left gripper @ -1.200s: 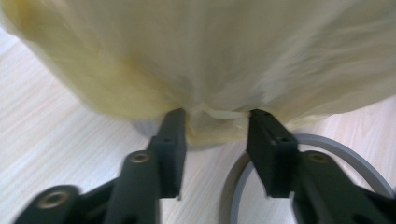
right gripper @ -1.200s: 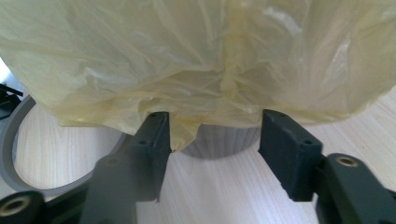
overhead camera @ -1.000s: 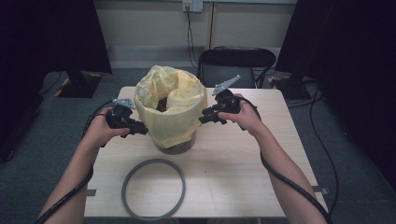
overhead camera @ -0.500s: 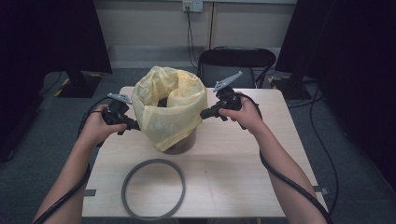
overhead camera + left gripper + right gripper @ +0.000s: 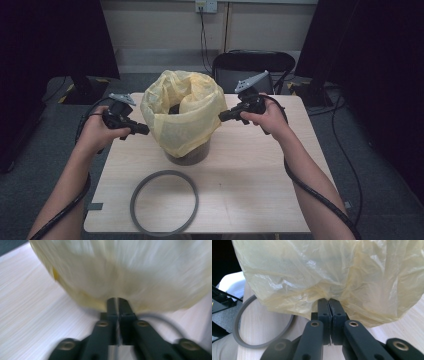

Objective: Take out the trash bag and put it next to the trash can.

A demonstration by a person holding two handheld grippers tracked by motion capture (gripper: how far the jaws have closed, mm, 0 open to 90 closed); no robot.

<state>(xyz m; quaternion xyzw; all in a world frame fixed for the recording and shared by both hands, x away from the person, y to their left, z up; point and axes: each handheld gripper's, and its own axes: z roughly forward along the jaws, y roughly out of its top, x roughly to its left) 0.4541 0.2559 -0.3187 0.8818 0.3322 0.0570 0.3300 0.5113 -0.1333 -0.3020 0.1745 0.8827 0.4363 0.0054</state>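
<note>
A yellow plastic bag (image 5: 182, 112) is draped over a dark round bin (image 5: 187, 156) in the middle of the table. My left gripper (image 5: 145, 130) pinches the bag's left side. In the left gripper view its jaws have just been opening slightly, but they still stand together (image 5: 117, 301) with the blurred bag (image 5: 125, 270) film at their tips. My right gripper (image 5: 222, 116) grips the bag's right side. In the right gripper view its jaws are pressed together (image 5: 328, 301) on a fold of the bag (image 5: 332, 272).
A grey ring (image 5: 164, 202) lies flat on the wooden table (image 5: 260, 180) near its front edge, and also appears as the ring (image 5: 244, 337) in the right gripper view. A black chair (image 5: 252, 65) stands behind the table. Cables trail from both grippers.
Both hands have risen a little with the bag's sides pinched. The bag has been drawn upward and bunched taller over the bin.
</note>
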